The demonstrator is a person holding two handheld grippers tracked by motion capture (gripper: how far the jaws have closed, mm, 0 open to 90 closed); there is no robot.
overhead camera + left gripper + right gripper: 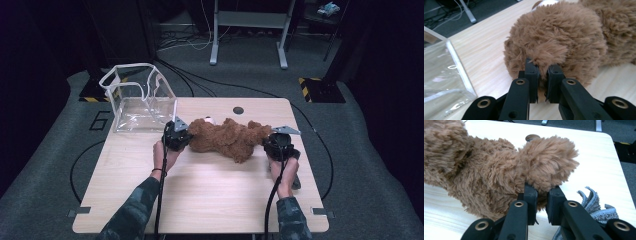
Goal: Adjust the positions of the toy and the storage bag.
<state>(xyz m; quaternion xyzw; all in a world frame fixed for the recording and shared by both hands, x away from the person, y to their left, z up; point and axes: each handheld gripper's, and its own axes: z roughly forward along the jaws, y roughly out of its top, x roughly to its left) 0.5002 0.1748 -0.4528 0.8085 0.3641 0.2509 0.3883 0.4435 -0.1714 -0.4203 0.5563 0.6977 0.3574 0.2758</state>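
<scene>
The brown plush teddy bear (227,138) lies stretched across the middle of the pale wooden table (200,195), and from above there's a tool at each end of it: the left gripper (181,136) tucked against the bear's left end, the right gripper (272,141) against its right end, both hands low on the tabletop. A clear plastic box-shaped bag (137,97) stands open at the table's far left corner, just beyond the left gripper. Along the left gripper, the jaws are pinched on a tuft of the bear's fur, with the clear bag's wall off to the left. Along the right gripper, the jaws are nipped onto the fur under a fluffy limb, and a grey knitted cloth (596,207) lies on the table beside that gripper.
</scene>
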